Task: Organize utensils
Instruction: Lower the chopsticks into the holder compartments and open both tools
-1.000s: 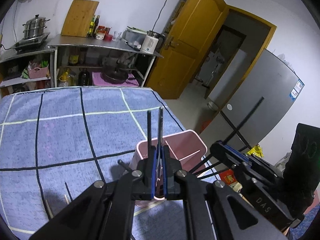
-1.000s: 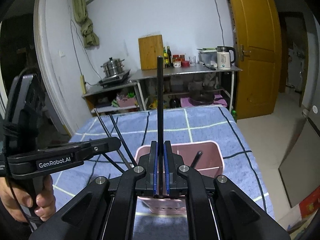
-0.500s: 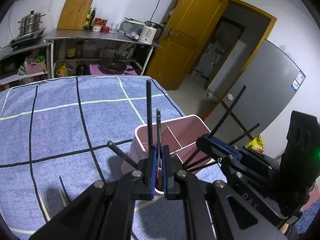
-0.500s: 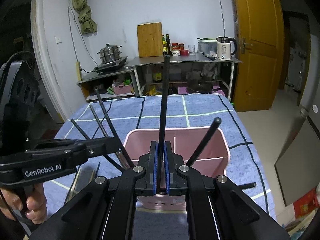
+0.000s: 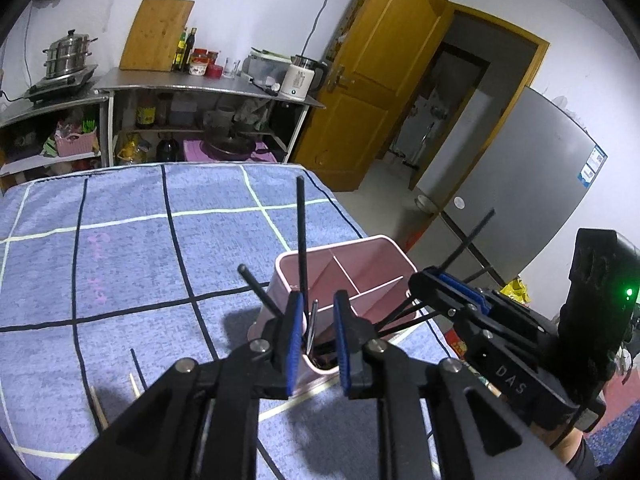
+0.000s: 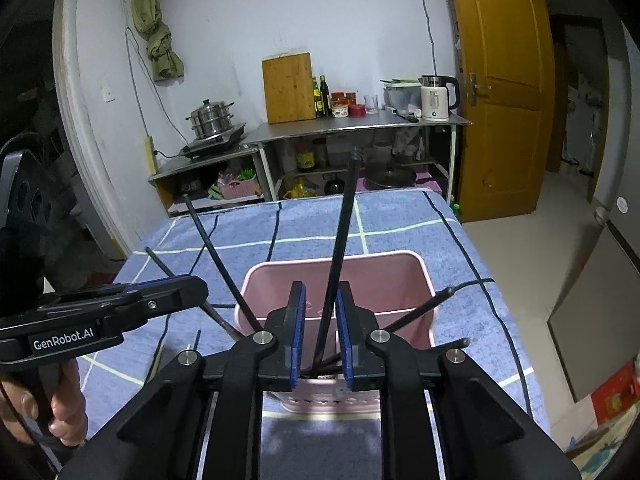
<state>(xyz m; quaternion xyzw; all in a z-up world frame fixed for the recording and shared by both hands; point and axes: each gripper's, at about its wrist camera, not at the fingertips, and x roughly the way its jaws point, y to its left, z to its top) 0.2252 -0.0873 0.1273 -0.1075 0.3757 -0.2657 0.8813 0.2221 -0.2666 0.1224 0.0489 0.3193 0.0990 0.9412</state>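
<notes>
your landmark here is the pink utensil holder [image 5: 362,258], which stands on the blue checked cloth [image 5: 120,240] near its edge. it has thin inner dividers, and both of your grippers hover just above its near rim.

your left gripper [image 5: 316,334] has just been letting go: its jaws are spread a little, and the blue pads no longer press on anything. a thin dark-handled utensil [image 5: 311,326] stands between them, its lower end inside the holder's near-left compartment, touching neither pad as far as the view shows. a black chopstick [image 5: 301,236] rises almost upright from that same corner, beside the left pad.

your right gripper [image 6: 321,330] has likewise just been opening. its jaws stand apart, and a second black chopstick [image 6: 340,248] leans between them, tip down in the holder, top tilted slightly to the right, with a gap showing on each side.

more black chopsticks [image 6: 216,260] fan out of the holder's left end, and two lean low over its right end [image 6: 424,308].

left of the holder, on the cloth, a few loose sticks [image 5: 136,376] lie flat, some dark, some pale.

in the right wrist view your left hand [image 6: 60,412] wraps the handle of the left gripper, well left of the holder.
</notes>
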